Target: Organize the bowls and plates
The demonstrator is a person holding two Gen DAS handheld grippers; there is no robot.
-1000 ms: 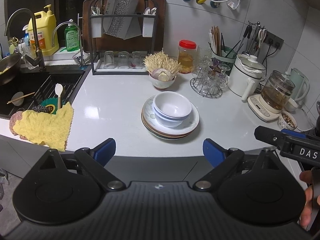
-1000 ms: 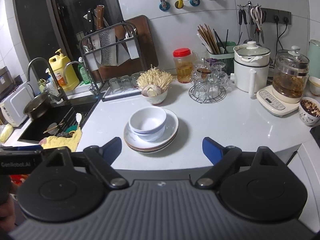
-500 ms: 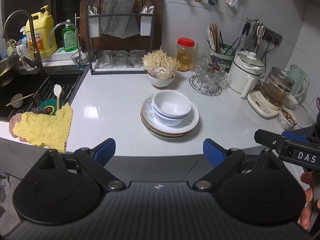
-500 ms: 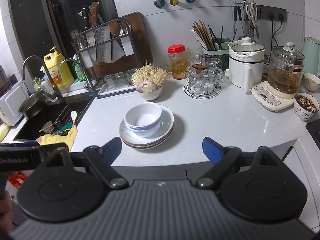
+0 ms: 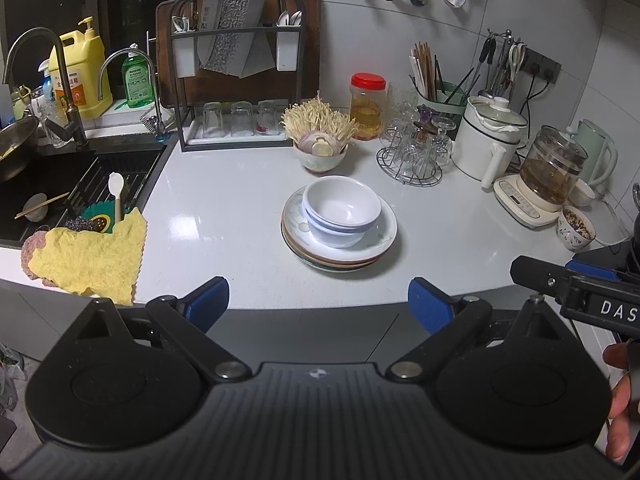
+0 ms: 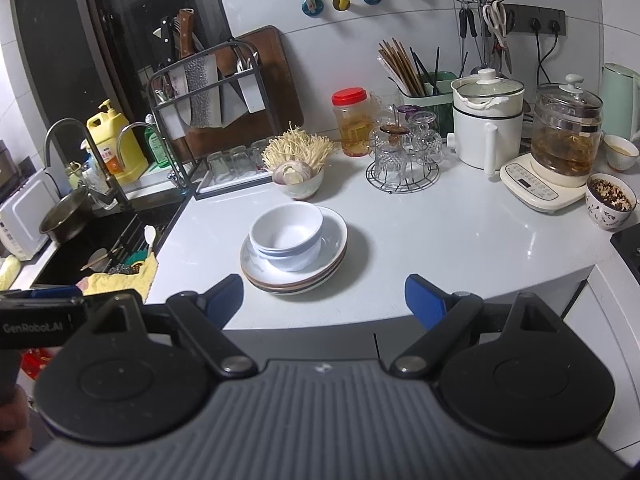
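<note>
Dim overhead light, glare on counter (image 5: 224,216), sharp, fisheye-warped edges.

We see white bowls (image 5: 341,210), the lower one blue-banded, on a white top plate (image 5: 378,236) with brown-rimmed plates beneath. Left of that stack lies a yellow cloth (image 5: 90,258). Behind it stands a red-lidded amber jar (image 5: 367,106). Our gripper fingertips (image 5: 210,303) are blue.
</note>
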